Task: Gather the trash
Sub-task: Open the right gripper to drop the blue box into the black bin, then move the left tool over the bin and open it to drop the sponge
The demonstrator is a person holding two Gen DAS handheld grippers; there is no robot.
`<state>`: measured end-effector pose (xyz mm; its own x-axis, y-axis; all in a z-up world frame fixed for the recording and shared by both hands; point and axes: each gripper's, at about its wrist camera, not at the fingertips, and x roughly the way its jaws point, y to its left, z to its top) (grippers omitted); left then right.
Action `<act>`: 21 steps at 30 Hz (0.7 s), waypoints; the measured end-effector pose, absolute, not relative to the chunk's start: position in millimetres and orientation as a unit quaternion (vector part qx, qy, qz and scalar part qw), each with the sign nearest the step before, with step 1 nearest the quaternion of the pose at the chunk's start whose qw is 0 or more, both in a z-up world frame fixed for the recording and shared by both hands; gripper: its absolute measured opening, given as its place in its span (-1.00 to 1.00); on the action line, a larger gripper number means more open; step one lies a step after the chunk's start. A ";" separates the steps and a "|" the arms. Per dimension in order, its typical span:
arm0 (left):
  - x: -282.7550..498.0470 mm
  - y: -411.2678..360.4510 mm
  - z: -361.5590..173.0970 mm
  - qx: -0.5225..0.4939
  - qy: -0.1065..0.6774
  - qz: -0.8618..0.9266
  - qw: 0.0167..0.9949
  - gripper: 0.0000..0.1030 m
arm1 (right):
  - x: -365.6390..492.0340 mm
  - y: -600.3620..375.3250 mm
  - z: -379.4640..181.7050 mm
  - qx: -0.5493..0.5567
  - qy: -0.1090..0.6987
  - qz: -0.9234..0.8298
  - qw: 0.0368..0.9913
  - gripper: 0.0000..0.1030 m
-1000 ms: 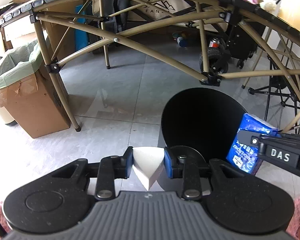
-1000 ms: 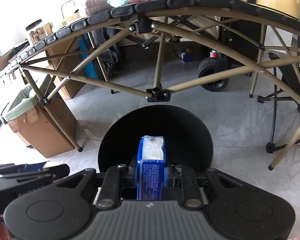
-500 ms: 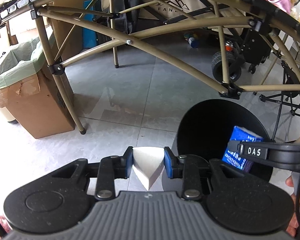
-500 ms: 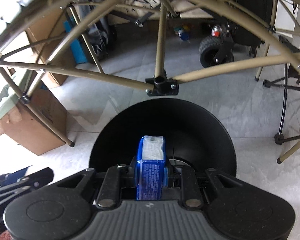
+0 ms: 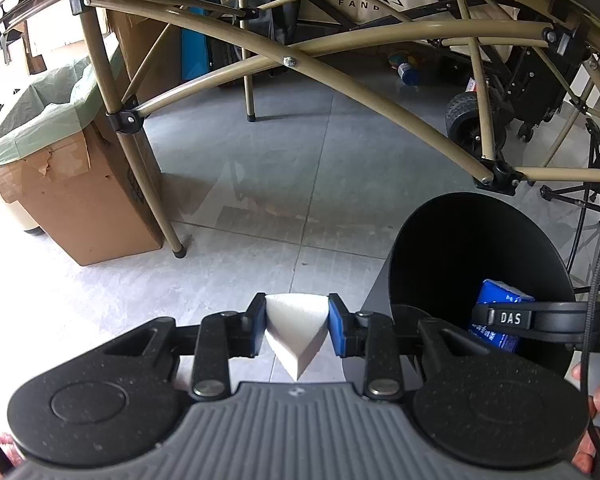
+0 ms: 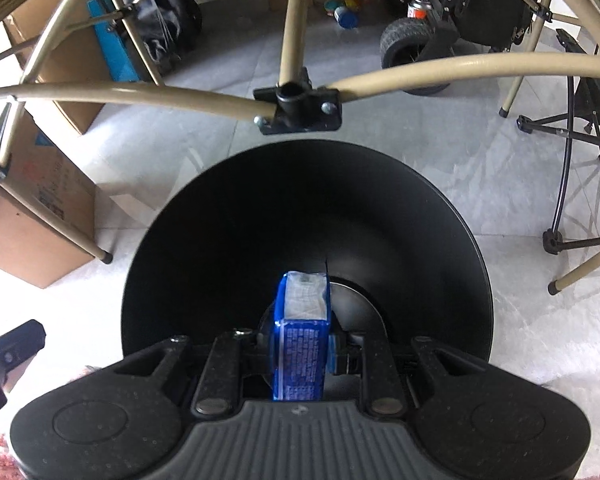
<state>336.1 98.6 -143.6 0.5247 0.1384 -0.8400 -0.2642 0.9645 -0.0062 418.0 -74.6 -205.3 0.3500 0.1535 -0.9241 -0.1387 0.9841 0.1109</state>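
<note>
Between my right gripper's (image 6: 300, 344) pads sits a blue tissue packet (image 6: 302, 336), clamped tight and poised over the mouth of the black bin (image 6: 380, 240). My left gripper (image 5: 296, 330) is closed on a white wedge of foam (image 5: 296, 332), above the tiled floor (image 5: 284, 184) just left of that bin, under the tan table frame (image 5: 340, 76).

The blue packet (image 6: 302, 344) hides the black bin (image 6: 220, 240) floor behind it, and its print is too small to read.

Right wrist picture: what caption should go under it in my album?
Right tongs pinch a blue packet over the black bin.
</note>
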 end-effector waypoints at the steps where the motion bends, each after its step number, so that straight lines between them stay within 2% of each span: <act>1: 335.4 98.4 -143.2 -0.066 0.473 0.115 0.871 -0.39 | 417.7 -75.1 -206.0 0.007 0.566 0.091 0.819 -0.57; 4: 333.9 98.6 -142.3 -0.066 0.470 0.114 0.873 -0.39 | 417.4 -73.8 -204.6 0.009 0.578 0.093 0.811 -0.42; 5: 333.5 98.8 -142.1 -0.067 0.469 0.115 0.873 -0.39 | 417.1 -73.3 -203.5 0.006 0.580 0.091 0.810 -0.15; 6: 333.1 99.1 -141.6 -0.068 0.469 0.116 0.873 -0.39 | 416.6 -72.2 -202.2 0.002 0.582 0.090 0.808 0.04; 7: 332.5 99.5 -141.4 -0.068 0.469 0.116 0.873 -0.39 | 416.2 -70.5 -200.9 -0.005 0.584 0.090 0.807 0.40; 8: 332.1 99.4 -141.0 -0.069 0.469 0.117 0.873 -0.39 | 415.1 -69.4 -199.1 -0.010 0.583 0.090 0.807 0.60; 10: 331.0 99.7 -140.2 -0.069 0.468 0.118 0.873 -0.39 | 412.4 -68.6 -193.2 -0.012 0.576 0.095 0.812 0.69; 12: 330.3 99.4 -139.7 -0.069 0.468 0.118 0.873 -0.39 | 411.2 -67.8 -189.5 -0.017 0.575 0.094 0.812 0.93; 13: 330.1 99.5 -139.4 -0.068 0.467 0.118 0.874 -0.39 | 410.0 -67.5 -187.7 -0.022 0.573 0.095 0.814 1.00; 21: 328.4 100.0 -136.8 -0.069 0.464 0.117 0.875 -0.39 | 406.6 -65.8 -179.1 -0.032 0.579 0.098 0.809 1.00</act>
<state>328.4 100.0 -136.8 0.5423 0.1414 -0.8282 -0.2696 0.9629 -0.0121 406.6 -65.8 -179.1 0.3111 0.1222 -0.9425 -0.1958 0.9787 0.0622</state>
